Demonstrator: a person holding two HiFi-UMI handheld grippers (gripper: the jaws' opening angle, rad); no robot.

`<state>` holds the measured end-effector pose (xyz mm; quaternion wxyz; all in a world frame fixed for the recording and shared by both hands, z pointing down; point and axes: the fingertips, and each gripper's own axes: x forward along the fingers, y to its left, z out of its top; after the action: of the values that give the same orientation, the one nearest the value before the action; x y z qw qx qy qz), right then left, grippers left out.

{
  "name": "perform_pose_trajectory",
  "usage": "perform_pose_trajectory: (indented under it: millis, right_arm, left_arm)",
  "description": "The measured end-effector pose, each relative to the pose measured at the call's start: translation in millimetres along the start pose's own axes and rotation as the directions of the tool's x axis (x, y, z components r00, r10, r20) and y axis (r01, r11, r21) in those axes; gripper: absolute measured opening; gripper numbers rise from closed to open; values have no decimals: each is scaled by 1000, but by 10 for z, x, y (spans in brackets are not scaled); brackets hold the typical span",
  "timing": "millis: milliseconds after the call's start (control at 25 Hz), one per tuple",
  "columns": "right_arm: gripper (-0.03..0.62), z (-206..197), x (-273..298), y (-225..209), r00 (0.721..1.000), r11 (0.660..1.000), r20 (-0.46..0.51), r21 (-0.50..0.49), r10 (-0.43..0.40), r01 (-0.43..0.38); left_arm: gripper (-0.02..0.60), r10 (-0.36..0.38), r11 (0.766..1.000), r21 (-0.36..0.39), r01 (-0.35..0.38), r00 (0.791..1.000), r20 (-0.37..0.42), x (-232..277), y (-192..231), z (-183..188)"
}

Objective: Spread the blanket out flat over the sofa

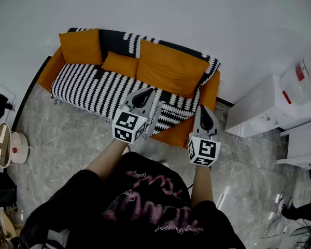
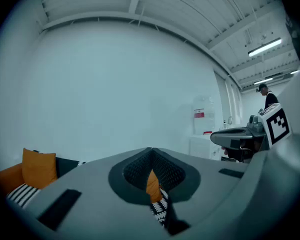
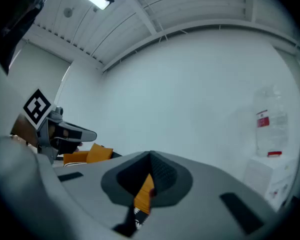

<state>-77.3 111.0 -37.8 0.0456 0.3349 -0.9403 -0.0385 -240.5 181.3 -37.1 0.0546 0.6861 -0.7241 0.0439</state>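
Before the sofa [image 1: 49, 70], the left hand-held gripper [image 1: 142, 95] and the right hand-held gripper [image 1: 206, 116] hover closed and empty. Next, I think, they must open and take the blanket [image 1: 88, 87] at its rumpled right front edge.

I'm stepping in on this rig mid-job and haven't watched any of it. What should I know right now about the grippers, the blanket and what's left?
Left gripper: shut, nothing held, hovering over the sofa's front edge.
Right gripper: shut, nothing held, beside it towards the sofa's right end.
Blanket: lies across the seat and up the backrest of the orange sofa, with three orange cushions on top.
Done: most of the seat is covered.
Left: at the right front the blanket's edge runs slanted and looks bunched, leaving orange sofa bare there. It probably needs pulling straight.
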Motion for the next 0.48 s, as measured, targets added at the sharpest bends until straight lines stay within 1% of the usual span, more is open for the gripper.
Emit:
perform_pose_trajectory:
  millis: [320,480]
  right_arm:
    - [20,-100,-19,-69,1000,1000,-6,10,23,-23]
    - [20,-128,-41,-74,999,999,-1,16,33,-33]
  left_arm:
    - [11,11,1000,20,-11,1000,-14,-5,-142,-79]
    - [11,27,1000,9,-26,999,-26,-14,-148,-128]
